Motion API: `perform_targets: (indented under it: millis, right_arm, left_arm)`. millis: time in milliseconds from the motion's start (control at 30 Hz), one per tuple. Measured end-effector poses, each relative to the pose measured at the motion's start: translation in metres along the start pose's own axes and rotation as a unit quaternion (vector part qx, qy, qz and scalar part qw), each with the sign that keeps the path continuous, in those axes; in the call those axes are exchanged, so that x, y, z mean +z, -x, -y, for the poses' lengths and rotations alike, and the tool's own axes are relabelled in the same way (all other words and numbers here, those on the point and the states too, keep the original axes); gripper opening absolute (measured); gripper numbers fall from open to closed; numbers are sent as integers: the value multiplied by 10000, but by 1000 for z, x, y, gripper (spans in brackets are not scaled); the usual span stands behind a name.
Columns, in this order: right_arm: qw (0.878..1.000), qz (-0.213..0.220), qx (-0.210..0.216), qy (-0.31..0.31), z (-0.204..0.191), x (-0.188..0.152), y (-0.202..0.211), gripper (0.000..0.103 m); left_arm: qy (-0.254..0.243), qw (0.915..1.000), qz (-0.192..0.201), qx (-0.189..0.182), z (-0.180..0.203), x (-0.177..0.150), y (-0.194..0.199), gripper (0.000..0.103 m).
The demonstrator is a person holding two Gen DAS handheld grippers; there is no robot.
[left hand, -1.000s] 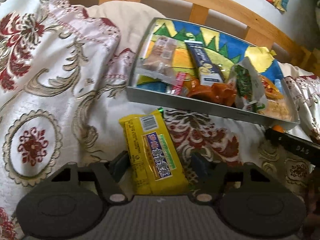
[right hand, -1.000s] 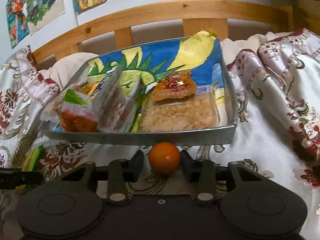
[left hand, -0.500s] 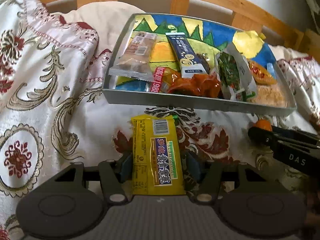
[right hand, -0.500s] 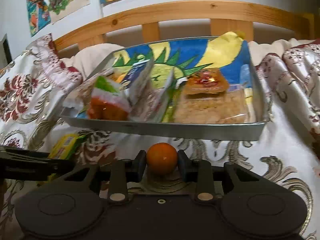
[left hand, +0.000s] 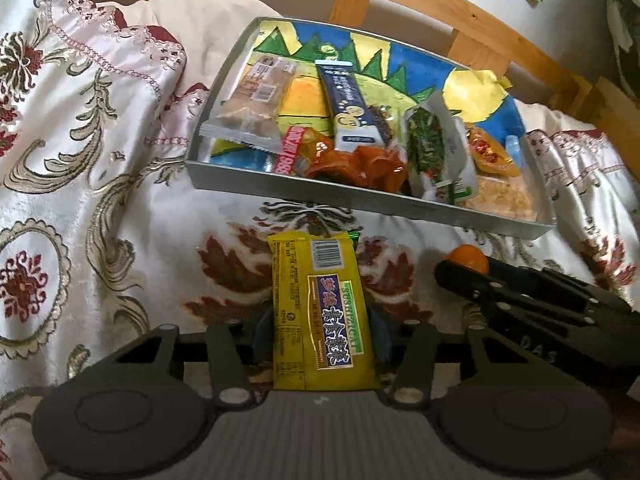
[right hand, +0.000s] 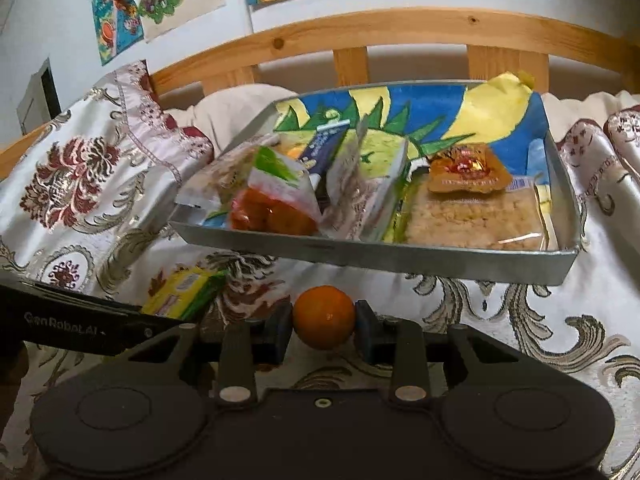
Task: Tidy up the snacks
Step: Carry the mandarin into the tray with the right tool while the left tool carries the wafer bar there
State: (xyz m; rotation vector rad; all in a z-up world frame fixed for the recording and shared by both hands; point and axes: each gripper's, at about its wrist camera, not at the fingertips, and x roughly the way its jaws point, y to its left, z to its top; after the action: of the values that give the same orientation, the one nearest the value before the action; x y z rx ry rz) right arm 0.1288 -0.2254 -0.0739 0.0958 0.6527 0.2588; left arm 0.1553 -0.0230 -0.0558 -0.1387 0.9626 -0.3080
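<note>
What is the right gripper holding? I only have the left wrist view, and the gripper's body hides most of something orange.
Observer: A round orange fruit, pinched in the right gripper; each finger pad touches one side of it.
Operator: Is it over the tray yet?
Observer: No. It sits in front of the tray's near wall, below the rim. Inside, the clear-wrapped crumbly pack fills the near right corner.
</note>
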Motion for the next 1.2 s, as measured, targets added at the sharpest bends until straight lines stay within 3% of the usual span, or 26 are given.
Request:
perform_targets:
  millis: [433, 767, 1200]
  right_arm:
    - [9981, 600, -107, -44, 8, 15, 20, 36]
    - [9936, 1020, -493, 27, 29, 33, 26, 36]
    - [9840, 1364, -1121, -243, 84, 49, 20, 36]
  left_arm:
    - [262, 9984, 342, -360, 13, 11, 16, 54]
    - [-10, 9946, 969, -383, 34, 56, 26, 54]
    - [-123, 9905, 1263, -531, 90, 126, -29, 54]
